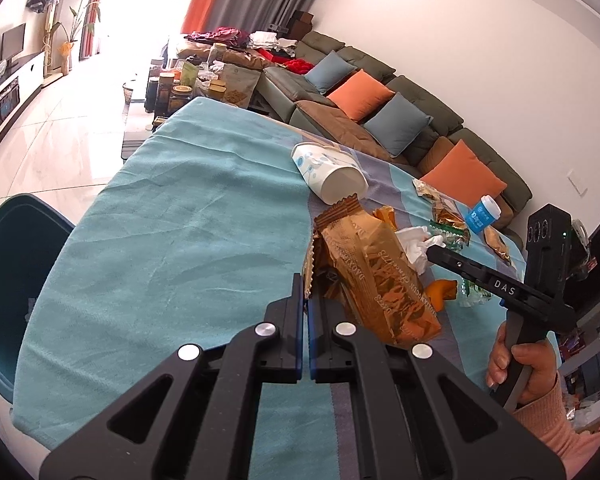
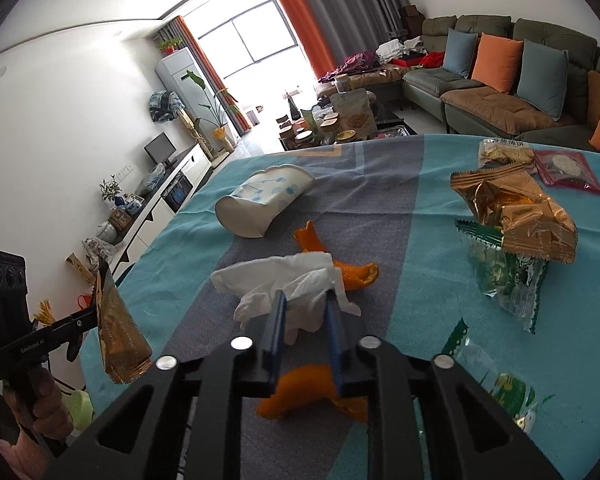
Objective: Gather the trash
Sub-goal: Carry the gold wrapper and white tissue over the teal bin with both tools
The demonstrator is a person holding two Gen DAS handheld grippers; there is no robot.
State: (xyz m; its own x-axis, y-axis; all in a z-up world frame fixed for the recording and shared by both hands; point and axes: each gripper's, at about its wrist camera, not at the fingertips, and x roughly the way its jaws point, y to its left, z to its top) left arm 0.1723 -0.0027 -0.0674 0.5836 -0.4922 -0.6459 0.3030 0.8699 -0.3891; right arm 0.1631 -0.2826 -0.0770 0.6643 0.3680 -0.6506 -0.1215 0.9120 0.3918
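Note:
My left gripper (image 1: 306, 292) is shut on the edge of a golden-brown snack wrapper (image 1: 376, 276), which hangs above the teal tablecloth (image 1: 160, 240). The right wrist view shows this gripper (image 2: 90, 312) at the far left with the wrapper (image 2: 120, 336) dangling from it. My right gripper (image 2: 305, 306) points down at a crumpled white tissue (image 2: 276, 280). Its fingers stand a little apart, with tissue between them. Orange peel (image 2: 340, 270) lies beside and under the tissue. A paper cup (image 2: 260, 204) lies on its side further back.
A dark teal bin (image 1: 12, 264) stands off the table's left edge. More golden wrappers (image 2: 516, 208), a clear green wrapper (image 2: 504, 280) and a blue-white tub (image 1: 485, 214) lie to the right. A hand (image 1: 516, 364) holds the right gripper's handle. A sofa stands behind.

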